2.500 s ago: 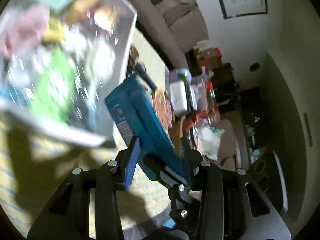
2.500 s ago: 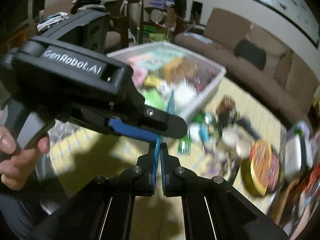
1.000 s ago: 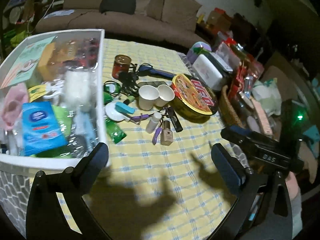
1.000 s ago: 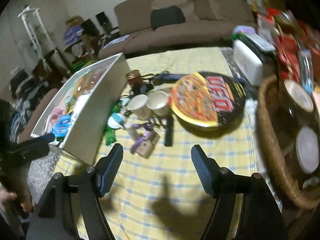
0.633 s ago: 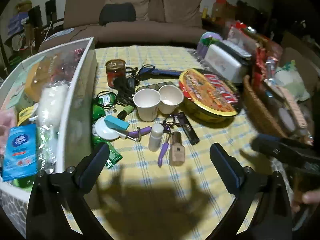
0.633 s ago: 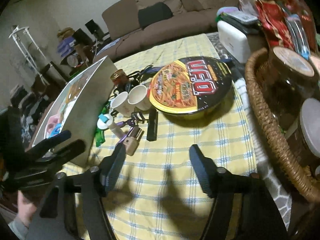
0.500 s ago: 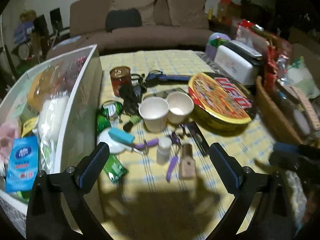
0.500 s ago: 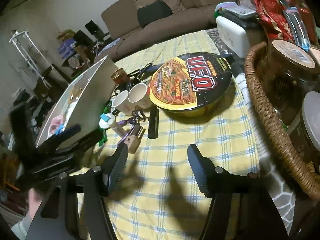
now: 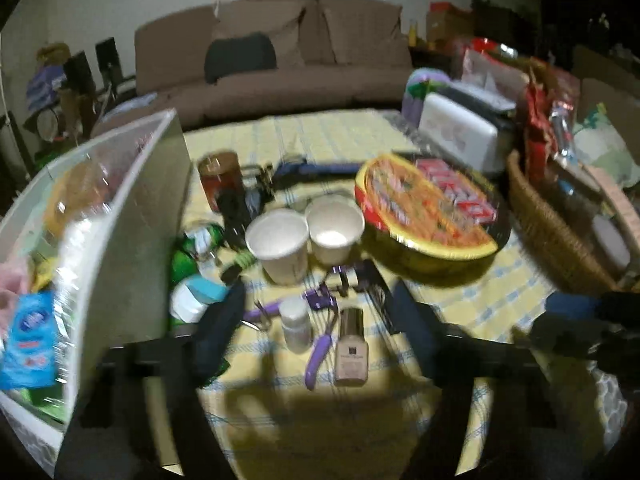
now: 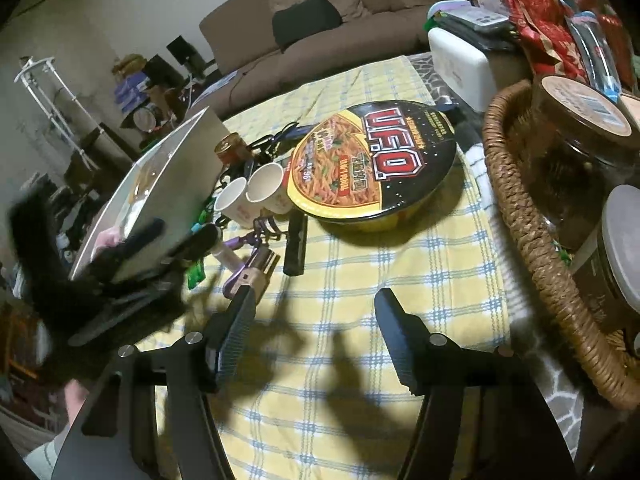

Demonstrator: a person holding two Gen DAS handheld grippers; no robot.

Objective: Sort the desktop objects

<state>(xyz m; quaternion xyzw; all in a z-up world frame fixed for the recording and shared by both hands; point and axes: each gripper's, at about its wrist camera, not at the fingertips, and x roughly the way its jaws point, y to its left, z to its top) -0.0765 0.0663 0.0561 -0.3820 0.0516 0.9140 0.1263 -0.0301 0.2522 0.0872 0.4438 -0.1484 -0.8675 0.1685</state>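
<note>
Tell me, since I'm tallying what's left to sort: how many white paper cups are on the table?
2. Both stand upright, side by side on the yellow checked cloth: one paper cup nearer the clear bin, the other cup beside the noodle bowl. Clutter could hide more.

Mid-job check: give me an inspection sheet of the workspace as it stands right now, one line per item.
Surface: yellow checked tablecloth, bare in front of both grippers.
Job's things: white bin at the left, already holding packets; loose beside it are two paper cups, a foundation bottle, a small white bottle, a purple tool and a noodle bowl.
Clutter: wicker basket with jars at the right; white box behind the bowl.
Grippers: left gripper closing, nothing pressed between its pads; right gripper open, holding nothing.
Cables: dark cords tangled behind the cups.
Surroundings: brown sofa; dim room.
</note>
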